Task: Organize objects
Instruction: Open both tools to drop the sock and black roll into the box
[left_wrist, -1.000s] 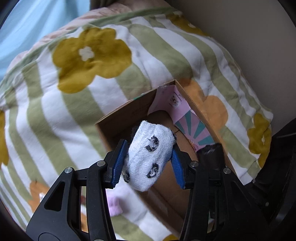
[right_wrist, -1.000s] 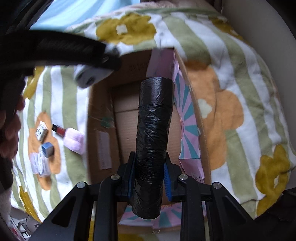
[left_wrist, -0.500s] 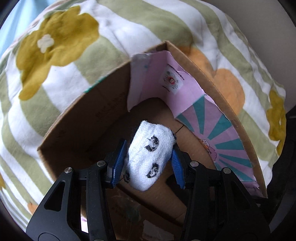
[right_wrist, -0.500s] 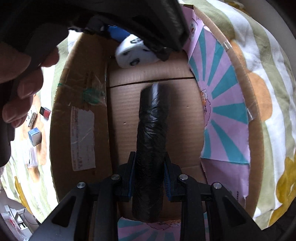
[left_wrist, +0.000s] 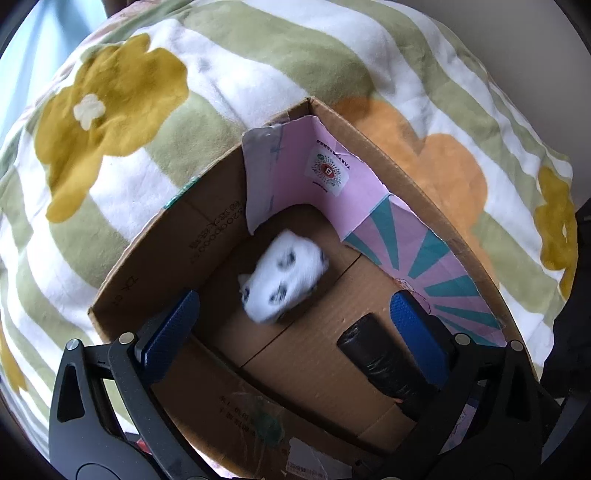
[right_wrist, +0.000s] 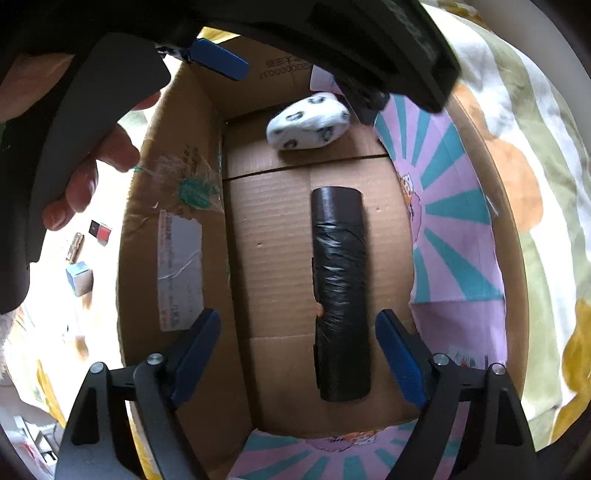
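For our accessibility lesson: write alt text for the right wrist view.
A black roll and a white sock bundle lie in a cardboard box. The right gripper above is opening, nothing between its jaws.

This looks like a bedroom in a home. A soft blanket (left_wrist: 229, 74) with big flowers and green stripes covers a bed, and a cardboard box (left_wrist: 155, 254) sits on it.

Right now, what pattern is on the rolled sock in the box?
White sock with dark blotchy prints; right wrist view shows it best.
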